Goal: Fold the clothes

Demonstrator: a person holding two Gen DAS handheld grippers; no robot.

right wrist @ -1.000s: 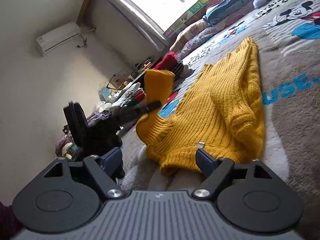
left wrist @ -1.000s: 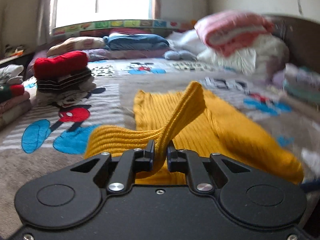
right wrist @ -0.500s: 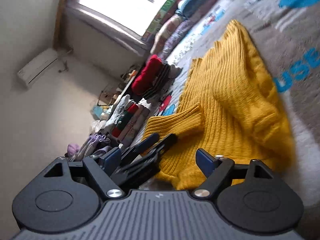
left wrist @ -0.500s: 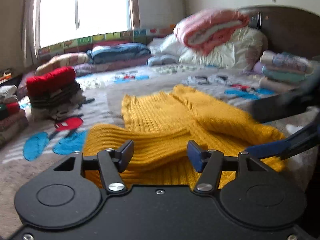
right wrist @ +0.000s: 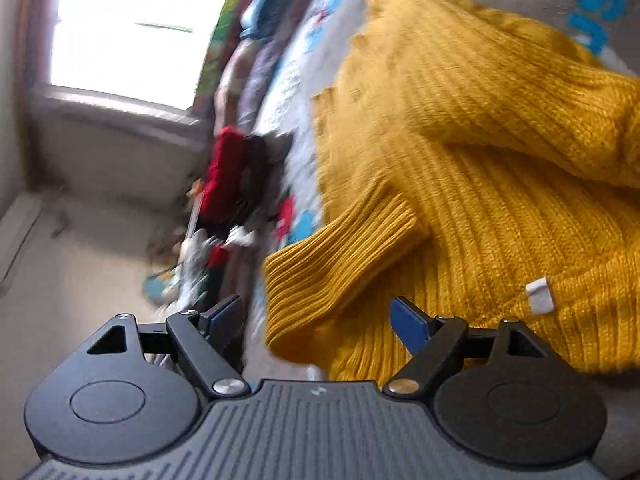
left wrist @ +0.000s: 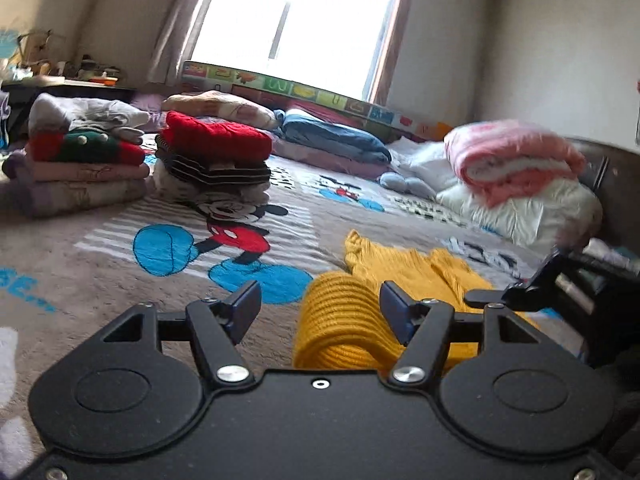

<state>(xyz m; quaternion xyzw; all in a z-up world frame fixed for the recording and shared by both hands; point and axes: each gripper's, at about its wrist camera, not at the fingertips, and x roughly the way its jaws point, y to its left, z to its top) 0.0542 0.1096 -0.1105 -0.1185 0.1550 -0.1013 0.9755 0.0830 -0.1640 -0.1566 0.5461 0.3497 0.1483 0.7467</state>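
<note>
A mustard-yellow knit sweater (right wrist: 460, 128) lies spread on the bed, one ribbed sleeve cuff (right wrist: 340, 256) folded across its body. In the left wrist view the sweater (left wrist: 352, 320) bunches low between the jaws. My left gripper (left wrist: 320, 306) is open and empty, its jaws wide apart over the sweater's near edge. My right gripper (right wrist: 316, 316) is open and empty, just above the sleeve cuff. The other gripper's black body (left wrist: 560, 284) shows at the right of the left wrist view.
Two stacks of folded clothes stand on the bed, one topped by a red knit (left wrist: 216, 140), one by grey garments (left wrist: 84, 152). Pillows and a pink blanket (left wrist: 516, 160) lie by the headboard. A Mickey Mouse blanket (left wrist: 100, 280) covers the bed.
My left gripper let go of the yellow sleeve it held a second ago and opened. The sleeve now lies across the sweater. Both grippers have swung to new angles.
</note>
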